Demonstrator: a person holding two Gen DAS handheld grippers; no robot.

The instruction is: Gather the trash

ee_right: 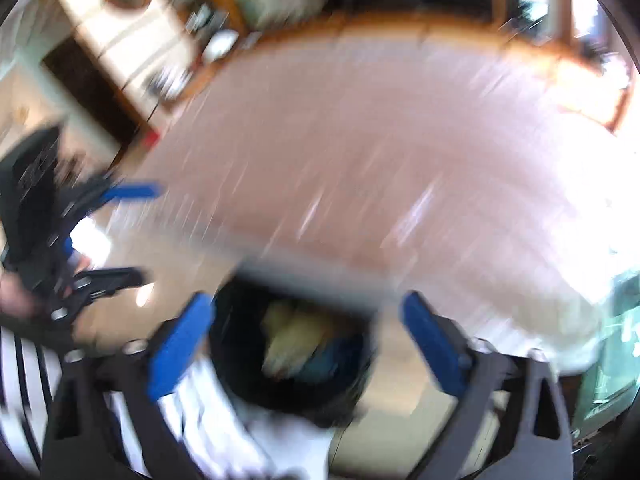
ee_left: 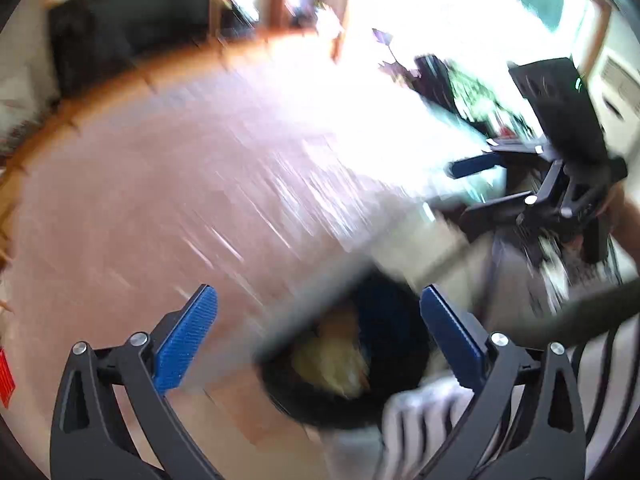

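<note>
The left gripper [ee_left: 318, 336] and right gripper [ee_right: 306, 344] both gape, holding nothing. Below them sits a dark bin [ee_left: 384, 396] at the table [ee_left: 160, 200] edge, with what may be yellowish trash [ee_left: 332, 360] inside.

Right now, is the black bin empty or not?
Not empty: the black bin holds yellowish and blue trash; blur hides how much.

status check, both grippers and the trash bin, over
Left hand-held gripper open, empty. Right hand-held gripper open, empty. Dark trash bin below table edge, yellowish and blue trash inside. Frames motion-blurred; nothing seen blocking.
</note>
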